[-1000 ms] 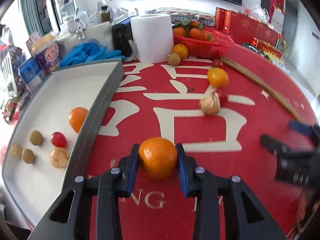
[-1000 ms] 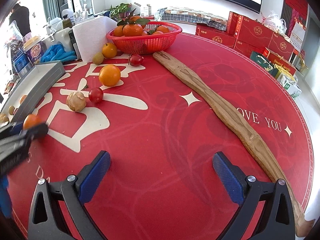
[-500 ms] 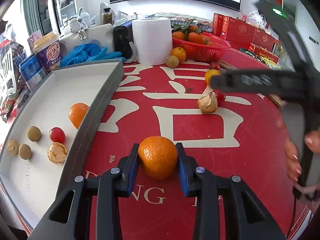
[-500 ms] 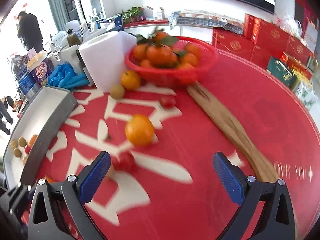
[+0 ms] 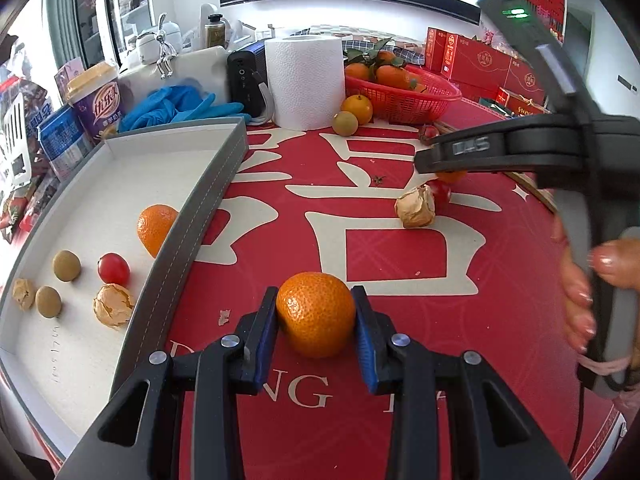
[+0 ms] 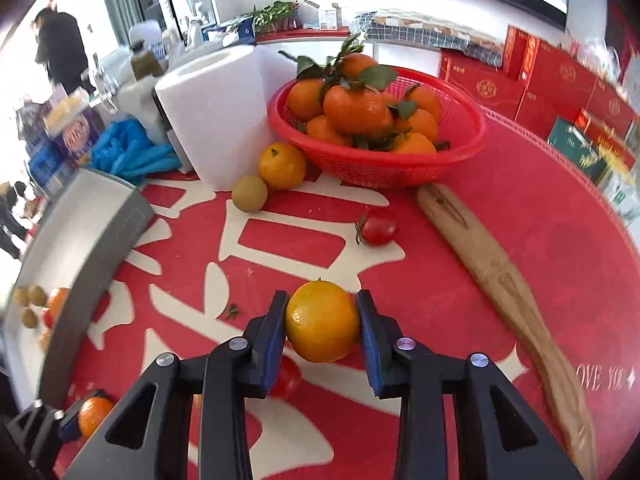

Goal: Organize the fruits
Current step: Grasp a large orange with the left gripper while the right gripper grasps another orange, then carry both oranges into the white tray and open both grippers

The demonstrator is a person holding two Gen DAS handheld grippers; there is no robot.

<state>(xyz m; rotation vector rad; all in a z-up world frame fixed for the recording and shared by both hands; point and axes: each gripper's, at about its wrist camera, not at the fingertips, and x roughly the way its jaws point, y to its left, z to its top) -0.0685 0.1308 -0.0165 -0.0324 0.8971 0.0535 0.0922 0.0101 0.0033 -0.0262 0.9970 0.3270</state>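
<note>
Bright daylight floods both fisheye views, edges bowed and dark-cornered; the right wrist view's left margin blurs.

The red surface (image 6: 520,216) carries a red basket (image 6: 460,152) at twelve o'clock, a grey tray (image 5: 208,184) at nine, loose fruit between.

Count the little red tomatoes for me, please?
3 tomatoes: one in the tray, one by the husked fruit, one near the basket. Others may be hidden.
</note>
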